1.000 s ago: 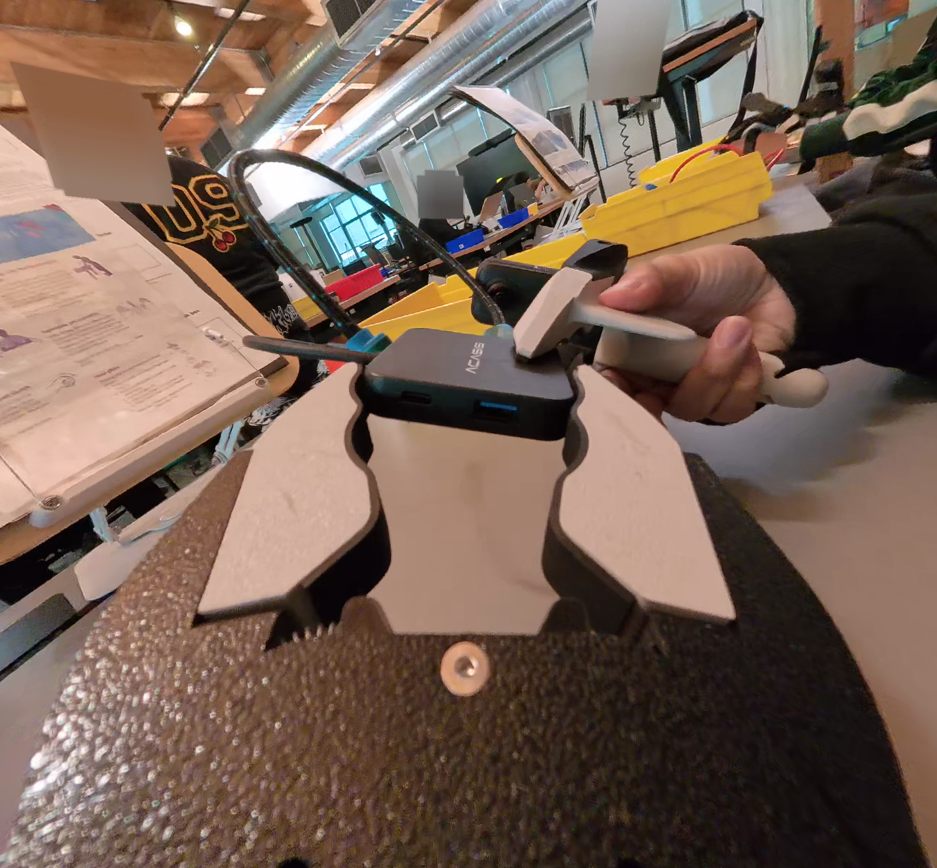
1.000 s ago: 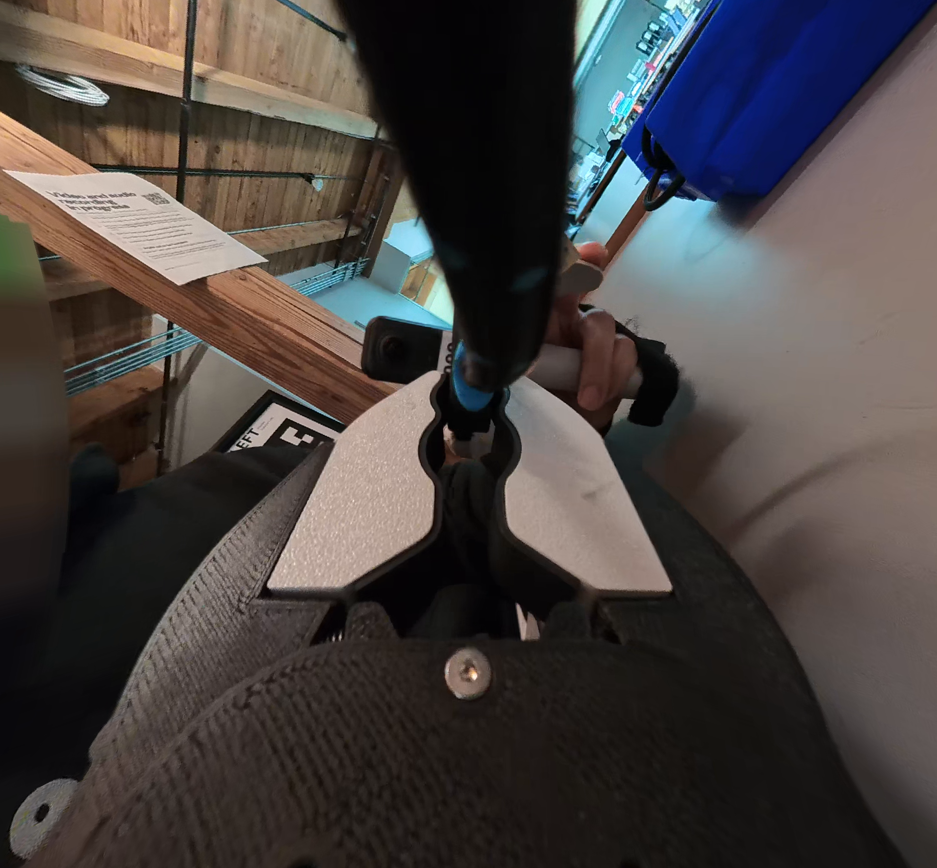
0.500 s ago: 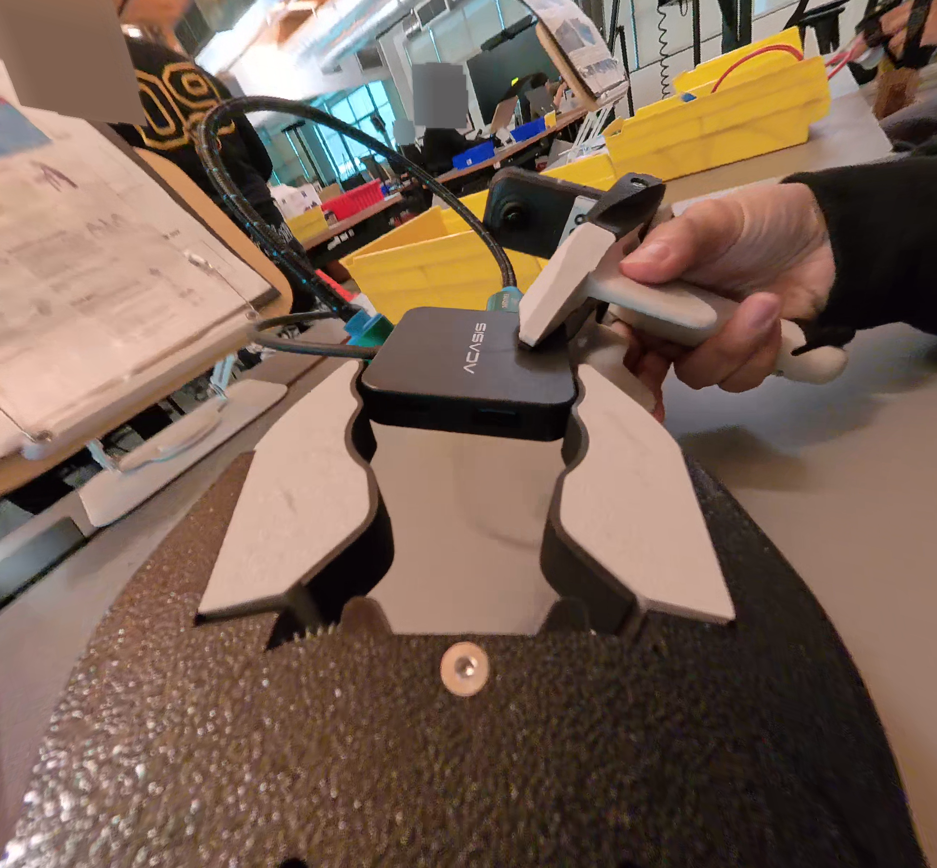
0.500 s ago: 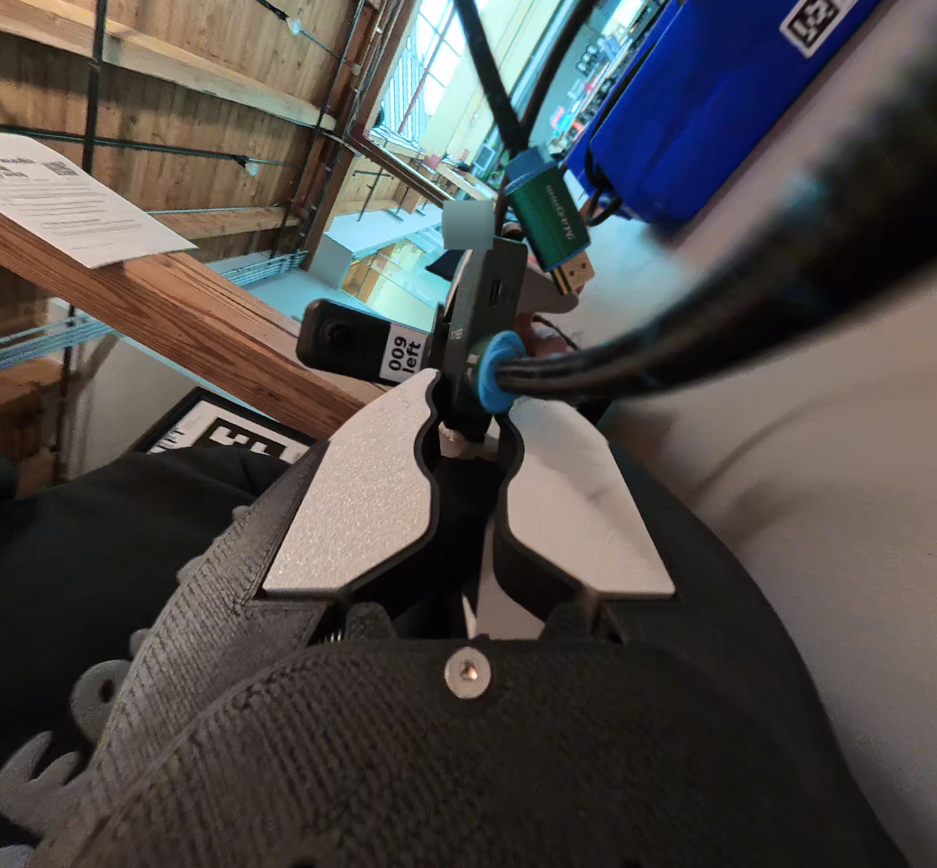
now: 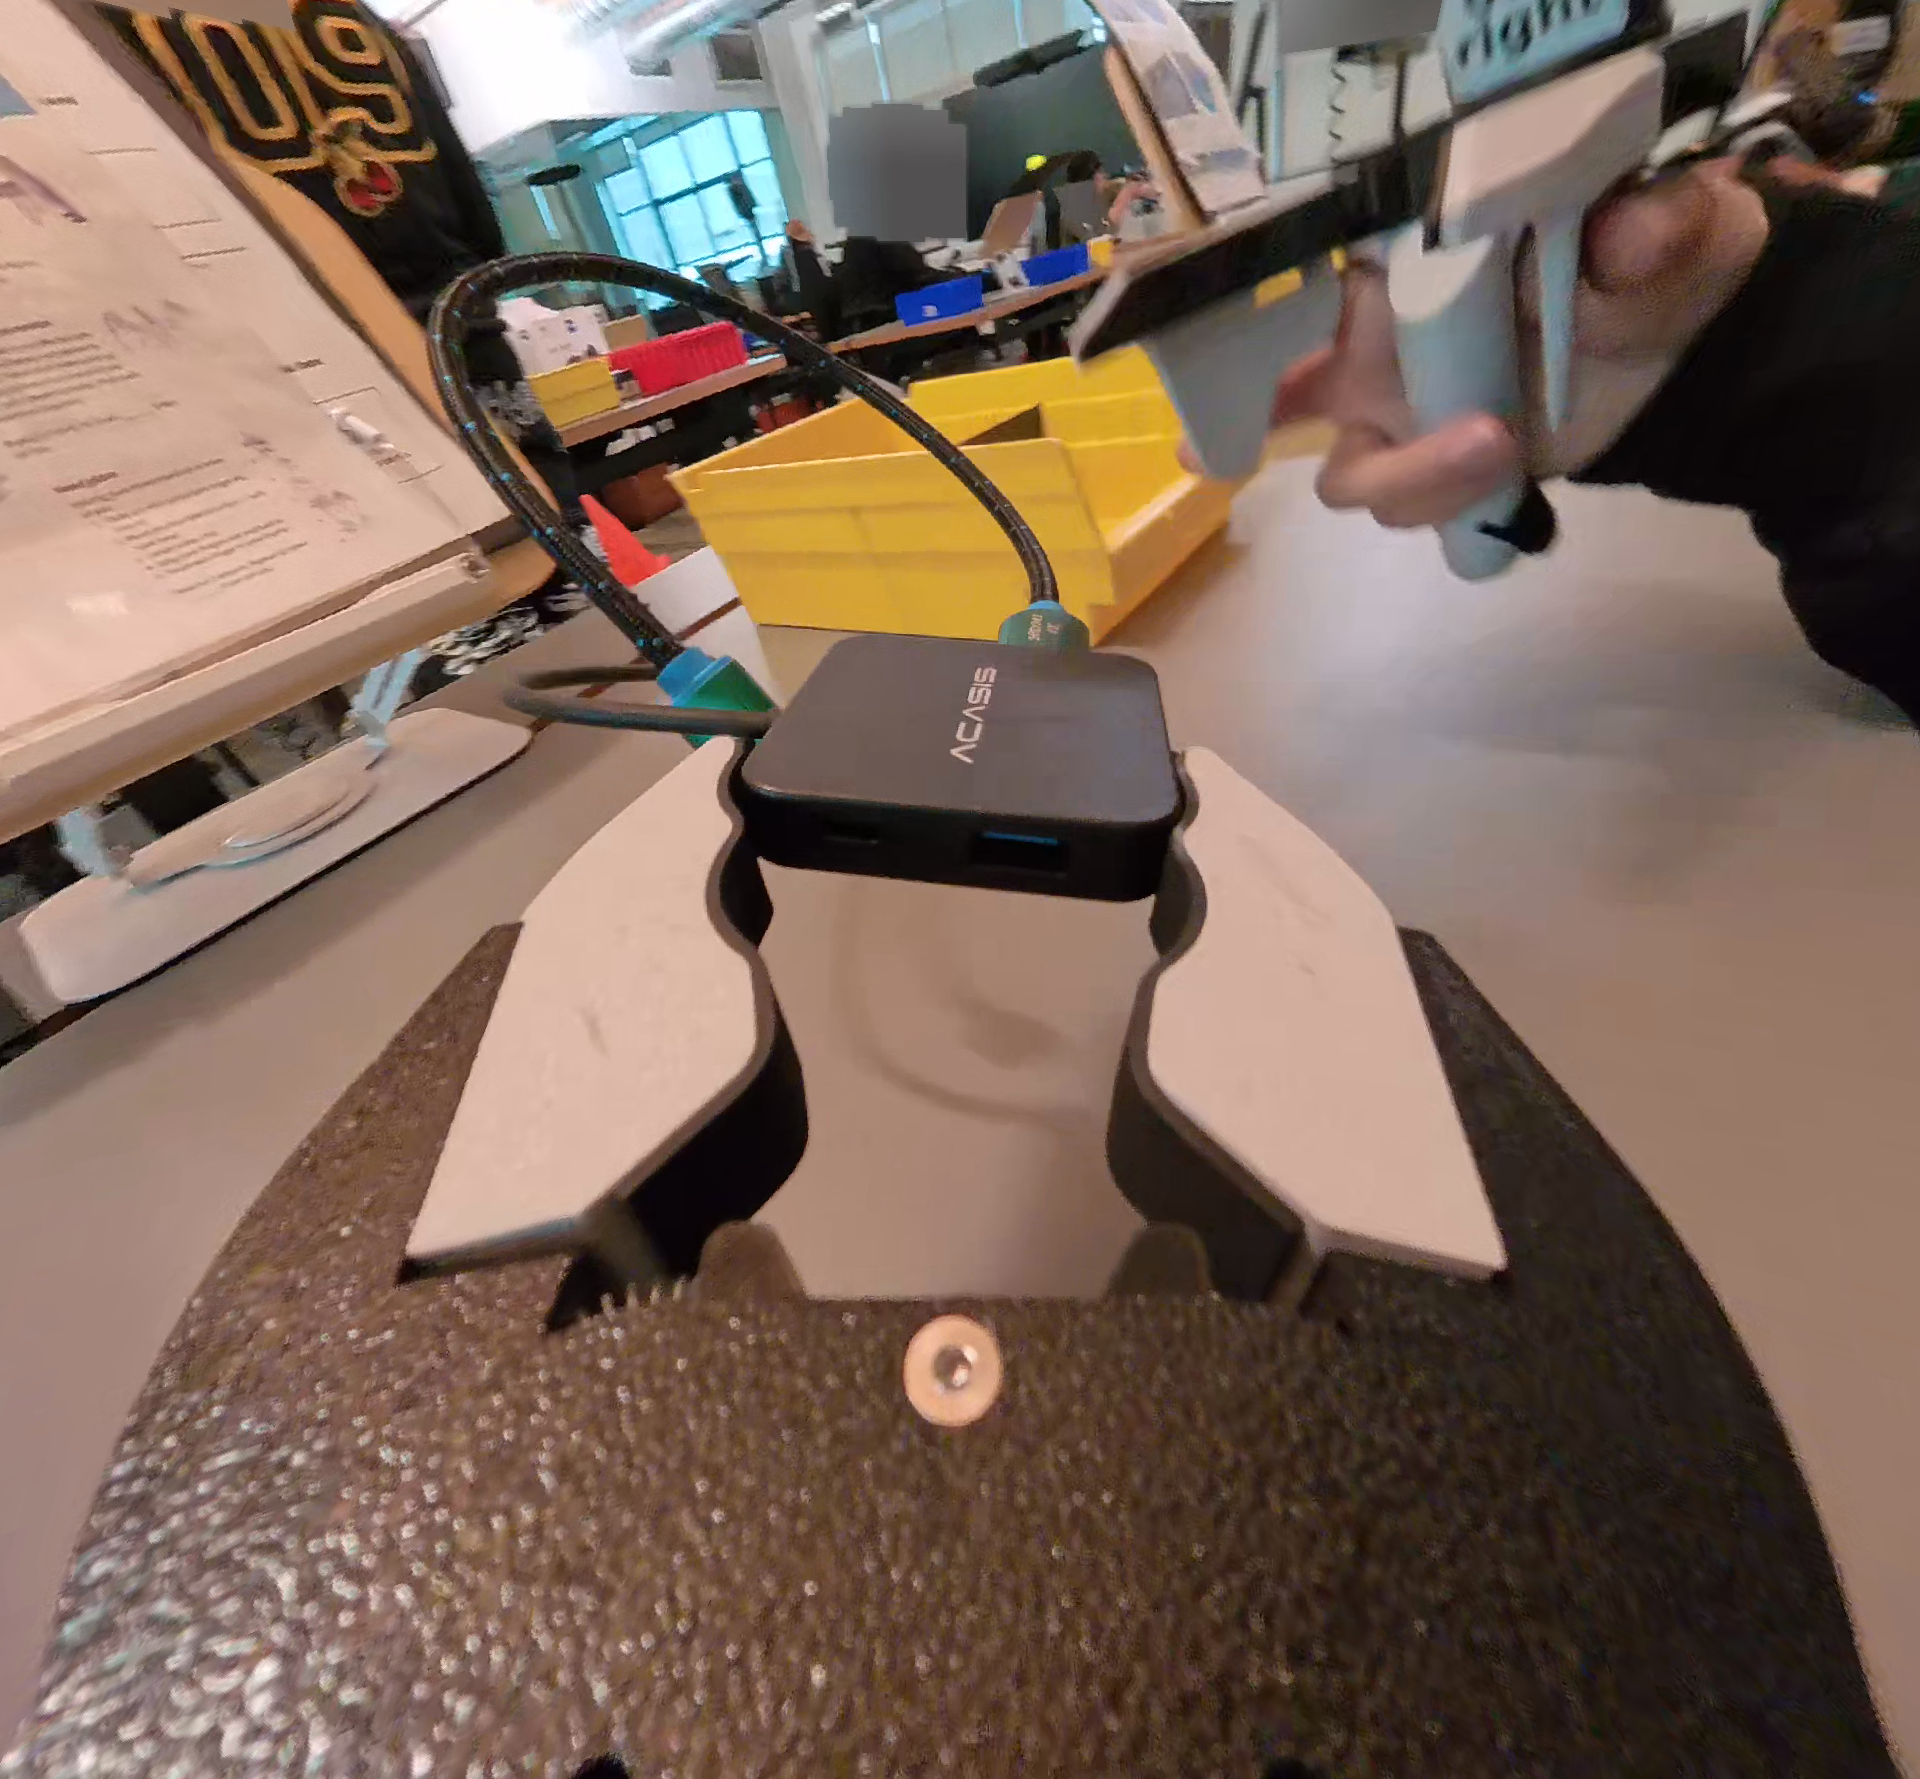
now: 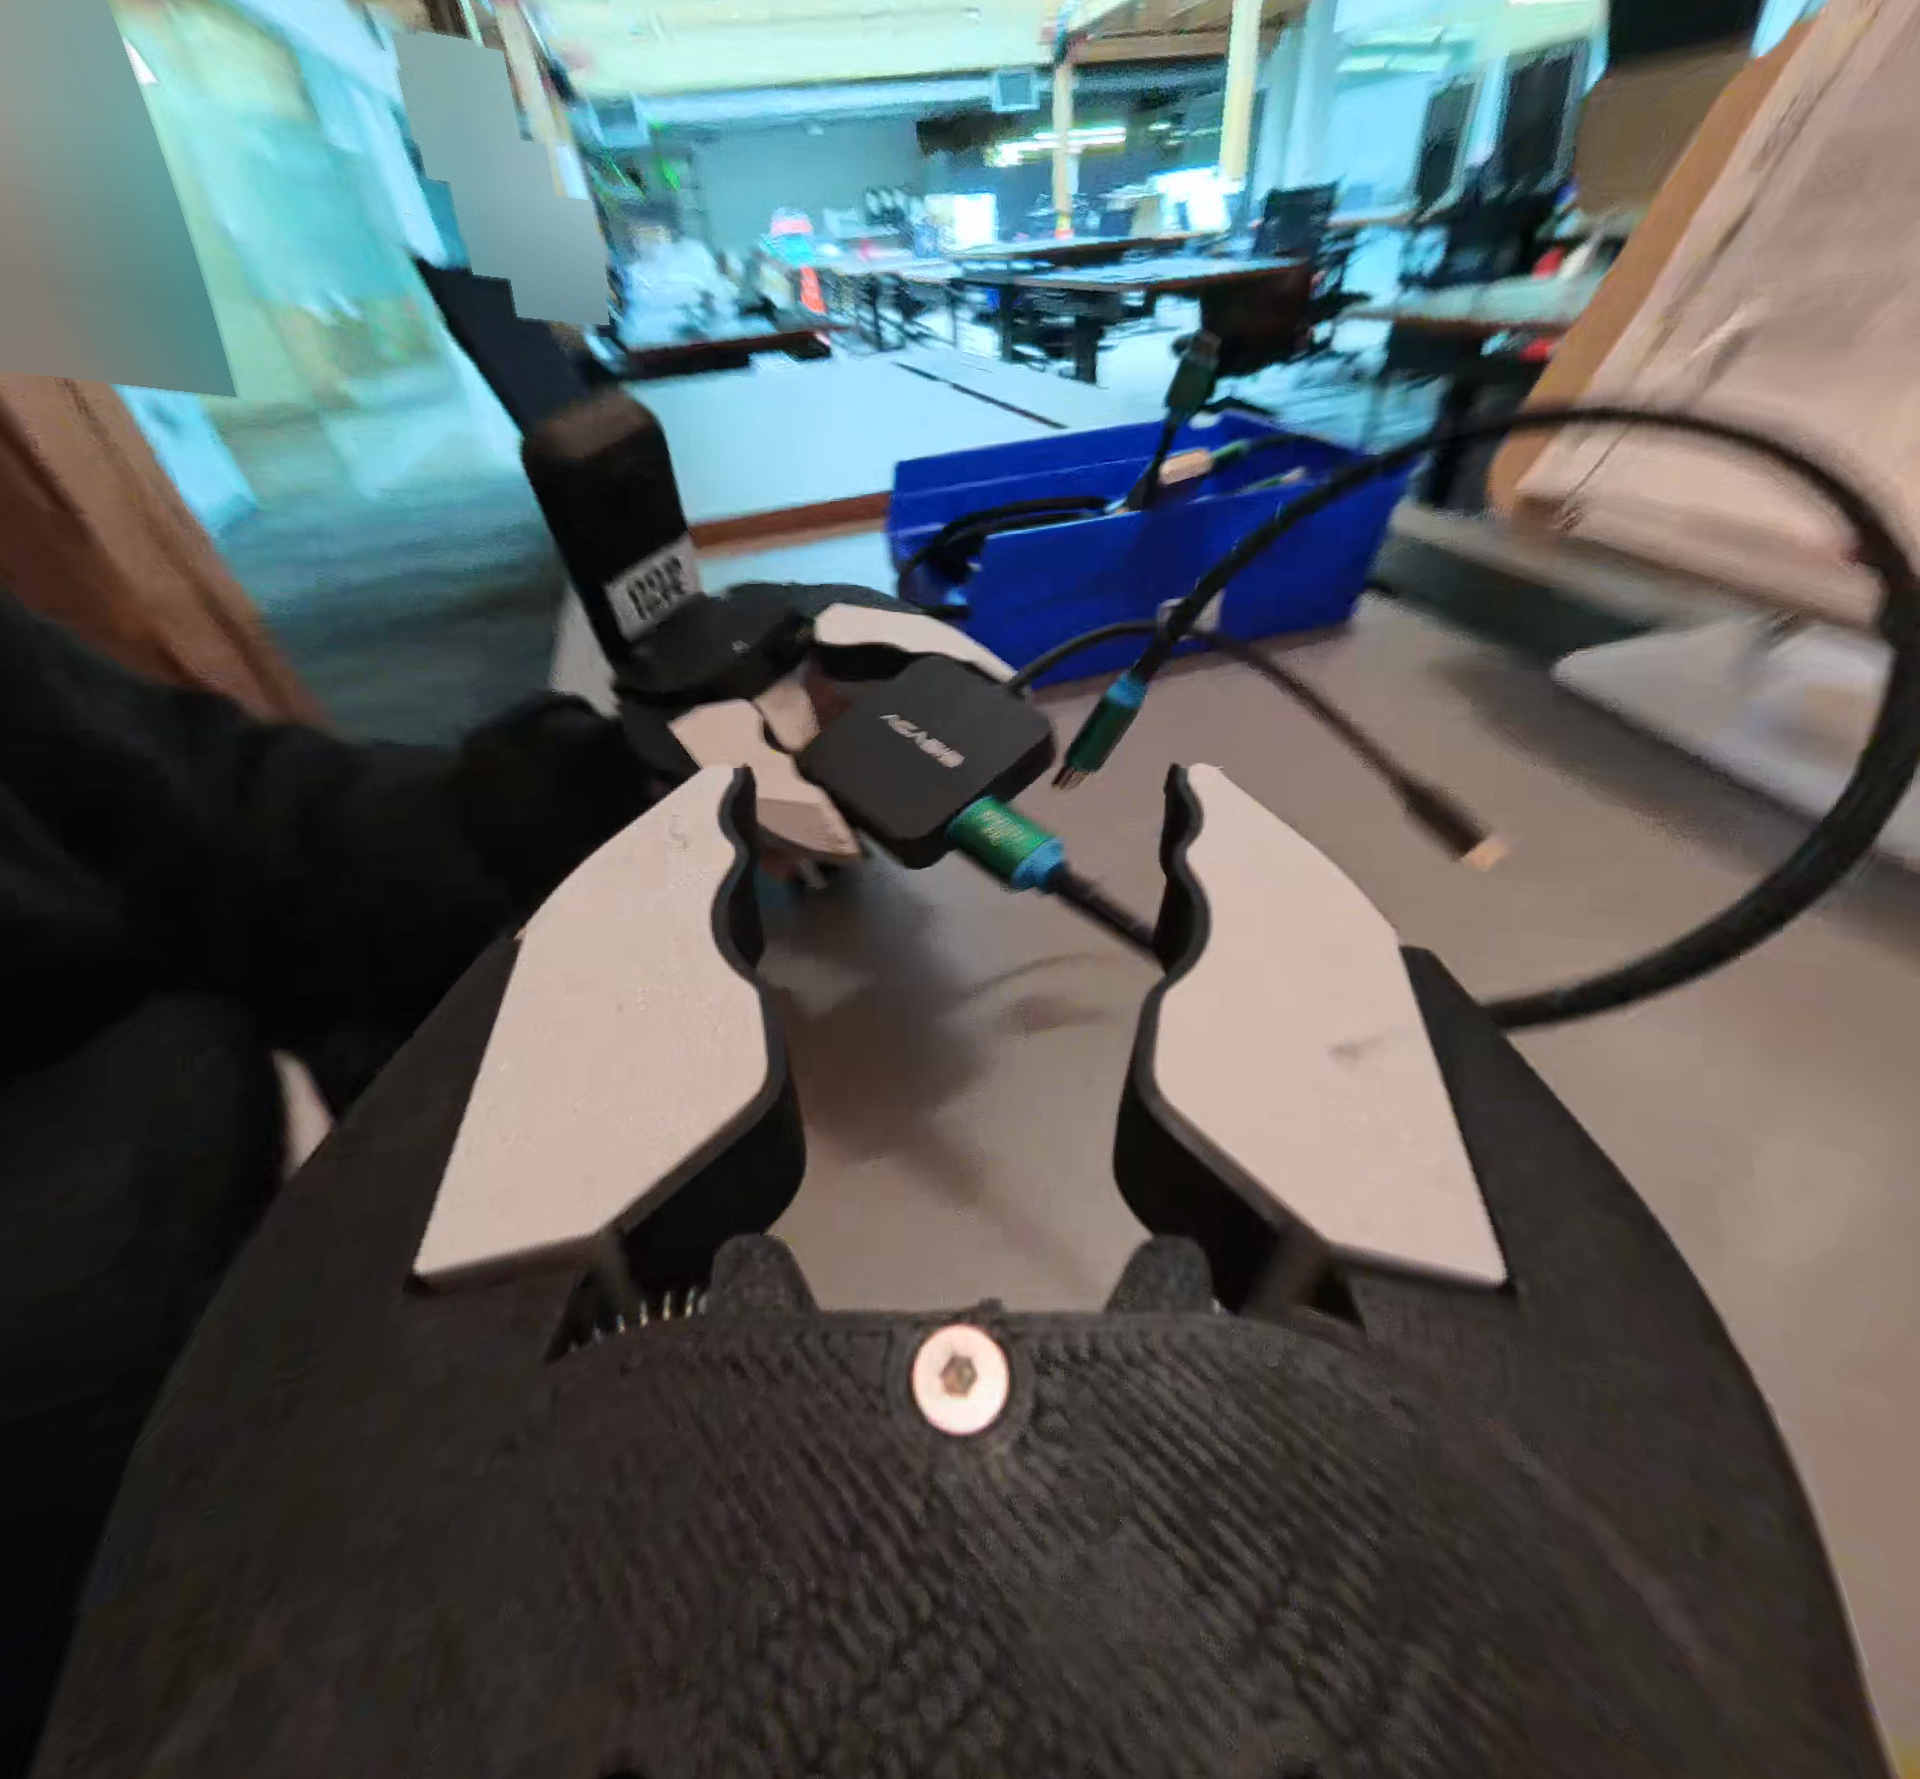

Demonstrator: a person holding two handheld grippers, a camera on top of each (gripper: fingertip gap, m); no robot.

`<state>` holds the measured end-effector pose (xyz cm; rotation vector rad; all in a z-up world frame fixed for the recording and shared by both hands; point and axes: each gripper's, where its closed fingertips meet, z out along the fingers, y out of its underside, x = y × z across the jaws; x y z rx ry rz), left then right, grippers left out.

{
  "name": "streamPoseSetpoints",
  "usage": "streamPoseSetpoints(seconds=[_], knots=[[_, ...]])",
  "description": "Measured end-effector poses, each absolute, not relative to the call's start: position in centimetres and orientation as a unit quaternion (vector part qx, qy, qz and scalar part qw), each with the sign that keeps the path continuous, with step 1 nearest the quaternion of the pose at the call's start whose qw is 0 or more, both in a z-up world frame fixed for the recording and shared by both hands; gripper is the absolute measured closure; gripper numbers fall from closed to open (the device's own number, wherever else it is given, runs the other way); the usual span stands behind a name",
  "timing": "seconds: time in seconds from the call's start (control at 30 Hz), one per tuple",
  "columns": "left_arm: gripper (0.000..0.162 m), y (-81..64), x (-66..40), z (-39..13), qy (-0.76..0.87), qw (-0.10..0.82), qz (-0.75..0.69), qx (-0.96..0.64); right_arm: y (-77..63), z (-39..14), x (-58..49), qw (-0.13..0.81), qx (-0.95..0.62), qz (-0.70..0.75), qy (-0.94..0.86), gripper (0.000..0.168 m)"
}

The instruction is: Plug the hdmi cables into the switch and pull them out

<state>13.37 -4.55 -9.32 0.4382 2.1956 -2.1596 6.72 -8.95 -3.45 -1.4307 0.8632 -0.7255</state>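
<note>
My left gripper [image 5: 956, 789] is shut on the black switch [image 5: 966, 742] and holds it by its two sides just above the grey table. One green HDMI plug [image 5: 1042, 633] sits in the switch's far side, also seen in the right wrist view [image 6: 997, 836]. The braided black cable [image 5: 582, 295] loops up and back to a second green plug [image 5: 717, 685], which hangs loose beside the switch with its metal tip bare [image 6: 1070, 779]. My right gripper [image 6: 956, 773] is open and empty, drawn back from the switch [image 6: 925, 753]. It shows raised at the upper right in the left wrist view [image 5: 1195, 379].
Yellow bins [image 5: 935, 503] stand behind the switch. A blue bin [image 6: 1143, 534] holding cables stands farther off. A slanted document stand [image 5: 208, 358] with a white base [image 5: 260, 815] is on the left. The switch's thin black lead [image 6: 1455, 841] lies on the table [image 5: 1507, 846].
My right gripper let go of the green plug, opened and pulled back and upward. The plug stays in the switch. My left gripper still holds the switch, tilted lower toward the table.
</note>
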Motion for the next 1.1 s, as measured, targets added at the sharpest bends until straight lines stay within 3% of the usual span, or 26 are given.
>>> streamPoseSetpoints(seconds=[0.1, 0.23, 0.37, 0.6, 0.7, 0.77, 0.9, 1.1], knots=[[0.089, -4.5, 11.2, -9.4, 0.700, -0.019, -0.689, 0.188, -8.0, -4.4, 6.3, 0.504, -0.703, -0.392, 0.313, 0.097], [0.089, -4.1, 8.8, -10.0, 0.696, -0.056, -0.674, 0.242, -5.2, -7.6, 6.0, 0.432, -0.789, -0.340, 0.275, 0.111], [0.089, -3.4, 7.3, -9.9, 0.684, -0.089, -0.671, 0.272, -3.8, -8.7, 6.0, 0.441, -0.802, -0.290, 0.279, 0.133], [0.089, -3.0, 7.0, -9.8, 0.679, -0.099, -0.671, 0.281, -3.9, -9.3, 4.8, 0.449, -0.812, -0.251, 0.275, 0.139], [0.089, -3.0, 6.9, -9.8, 0.678, -0.098, -0.671, 0.285, -3.6, -9.3, 4.8, 0.460, -0.811, -0.241, 0.271, 0.157], [0.089, -3.0, 6.9, -9.9, 0.679, -0.095, -0.669, 0.286, -3.7, -9.4, 4.9, 0.460, -0.810, -0.239, 0.276, 0.158], [0.089, -3.0, 6.8, -10.0, 0.679, -0.096, -0.668, 0.288, -4.1, -10.1, 4.7, 0.443, -0.817, -0.235, 0.284, 0.142], [0.089, -3.0, 6.8, -10.0, 0.678, -0.093, -0.669, 0.290, -3.5, -10.2, 4.9, 0.442, -0.820, -0.233, 0.279, 0.148]])
